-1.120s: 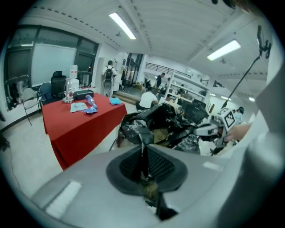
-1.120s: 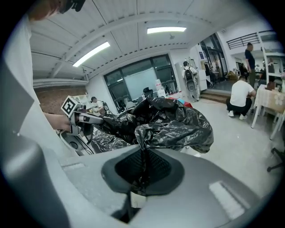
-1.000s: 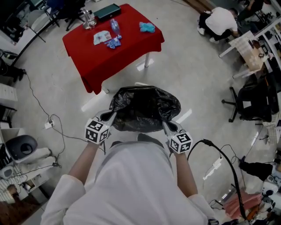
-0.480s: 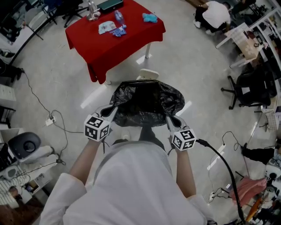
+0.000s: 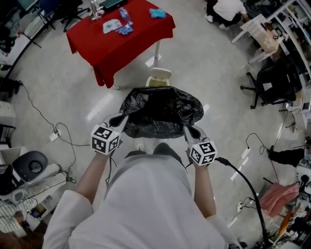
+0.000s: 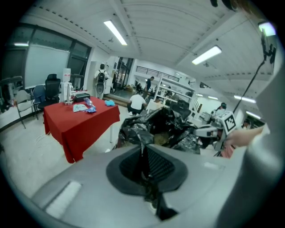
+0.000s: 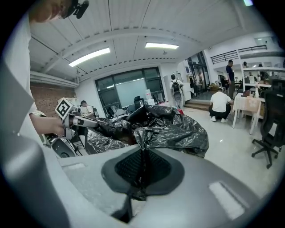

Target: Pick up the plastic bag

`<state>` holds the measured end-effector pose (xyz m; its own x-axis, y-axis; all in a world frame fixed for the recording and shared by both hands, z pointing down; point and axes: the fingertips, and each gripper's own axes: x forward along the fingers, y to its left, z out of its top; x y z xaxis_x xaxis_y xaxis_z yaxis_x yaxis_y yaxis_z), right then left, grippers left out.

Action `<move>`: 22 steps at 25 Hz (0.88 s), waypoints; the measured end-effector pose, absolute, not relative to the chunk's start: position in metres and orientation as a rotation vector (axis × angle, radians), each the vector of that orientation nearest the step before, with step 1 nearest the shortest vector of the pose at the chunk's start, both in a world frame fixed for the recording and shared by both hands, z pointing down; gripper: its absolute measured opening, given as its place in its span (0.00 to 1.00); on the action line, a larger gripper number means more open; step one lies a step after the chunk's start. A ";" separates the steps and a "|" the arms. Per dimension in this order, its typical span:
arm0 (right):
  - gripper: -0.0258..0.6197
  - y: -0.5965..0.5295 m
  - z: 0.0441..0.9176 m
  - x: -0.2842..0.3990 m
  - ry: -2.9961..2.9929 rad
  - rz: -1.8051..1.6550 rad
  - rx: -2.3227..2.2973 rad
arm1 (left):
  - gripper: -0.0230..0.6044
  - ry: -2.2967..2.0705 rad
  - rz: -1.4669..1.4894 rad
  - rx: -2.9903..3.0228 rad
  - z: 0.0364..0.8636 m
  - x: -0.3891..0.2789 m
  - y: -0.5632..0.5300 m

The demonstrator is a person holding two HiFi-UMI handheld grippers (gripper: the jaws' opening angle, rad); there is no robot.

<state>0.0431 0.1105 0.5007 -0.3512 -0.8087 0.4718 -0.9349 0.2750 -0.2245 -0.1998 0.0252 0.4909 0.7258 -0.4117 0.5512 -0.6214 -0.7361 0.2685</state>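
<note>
A black plastic bag (image 5: pixel 161 112) hangs open-mouthed in front of the person, held off the floor between both grippers. My left gripper (image 5: pixel 125 120) is shut on the bag's left rim, and a pinched fold of black film (image 6: pixel 143 153) runs between its jaws. My right gripper (image 5: pixel 184 129) is shut on the right rim, with a strip of film (image 7: pixel 142 164) clamped between the pads. In the left gripper view the bag (image 6: pixel 167 129) bulges ahead with something yellowish inside. The right gripper view shows the bag (image 7: pixel 171 127) crumpled just past the jaws.
A table with a red cloth (image 5: pixel 121 41) stands beyond the bag, with small items on top. A pale stool (image 5: pixel 159 76) sits just behind the bag. Cables (image 5: pixel 58 133) trail on the floor at left and right. Office chairs (image 5: pixel 269 82) and a crouching person (image 5: pixel 227 8) are at the right.
The view has shifted back from the red table, which now sits farther up the frame. A pale stool has come into sight behind the bag. Both grippers keep their hold on the bag.
</note>
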 end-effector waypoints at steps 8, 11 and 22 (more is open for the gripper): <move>0.05 0.126 0.485 0.055 -2.350 0.647 1.515 | 0.05 -0.854 0.612 2.489 0.471 -0.182 0.037; 0.05 0.127 0.482 0.056 -2.380 0.620 1.465 | 0.05 -0.869 0.613 2.489 0.470 -0.172 0.041; 0.05 0.106 0.475 0.065 -2.443 0.592 1.401 | 0.05 -0.904 0.608 2.496 0.464 -0.151 0.030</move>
